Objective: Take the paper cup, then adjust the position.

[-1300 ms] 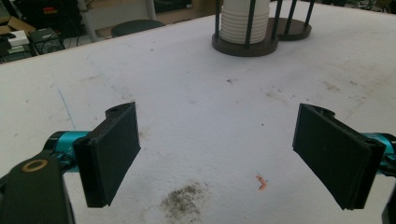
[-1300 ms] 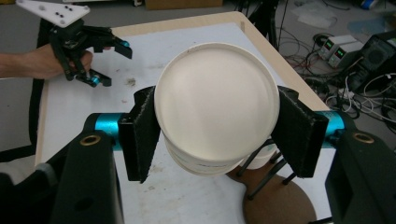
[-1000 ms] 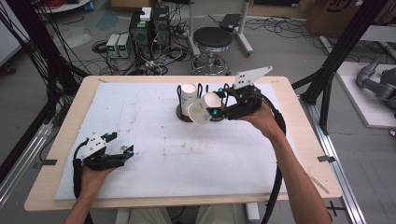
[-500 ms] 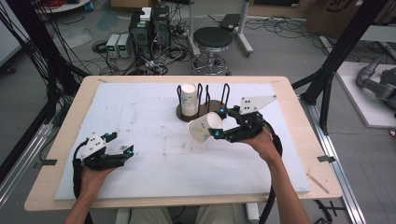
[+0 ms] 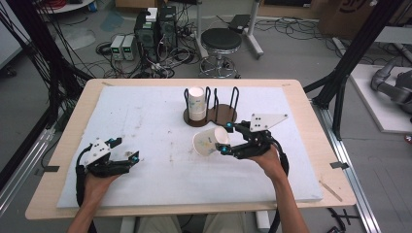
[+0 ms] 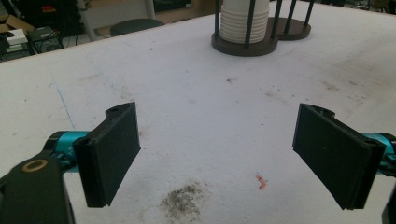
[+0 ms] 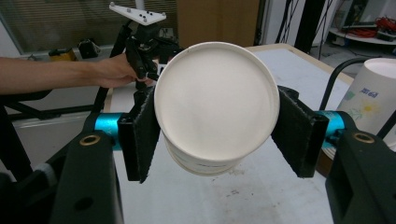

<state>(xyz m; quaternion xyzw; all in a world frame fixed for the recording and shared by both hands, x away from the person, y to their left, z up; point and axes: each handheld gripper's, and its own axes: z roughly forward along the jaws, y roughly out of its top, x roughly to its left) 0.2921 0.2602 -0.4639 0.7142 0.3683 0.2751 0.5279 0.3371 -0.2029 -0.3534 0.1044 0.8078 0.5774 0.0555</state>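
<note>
A white paper cup [image 5: 208, 141] lies on its side between the jaws of my right gripper [image 5: 224, 141], just above the white mat in front of the rack. In the right gripper view the cup's round bottom [image 7: 217, 105] faces the camera, and both black pads [image 7: 145, 133] press on its sides. A stack of white cups [image 5: 197, 103] stands upright in the left slot of the dark wire rack [image 5: 222, 116]. At the near left my left gripper [image 5: 127, 160] rests low over the mat, open. Nothing lies between its pads [image 6: 109, 151].
The white mat [image 5: 145, 121] covers the wooden table [image 5: 311, 121]. The rack's right slot holds nothing. A small orange scrap [image 6: 260, 182] and a dark smudge [image 6: 182, 203] lie on the mat by the left gripper. A stool [image 5: 221, 41] and electronics stand beyond the far edge.
My right gripper has carried the cup away from the rack, toward the near side and lower over the mat. The left gripper has stayed put.
</note>
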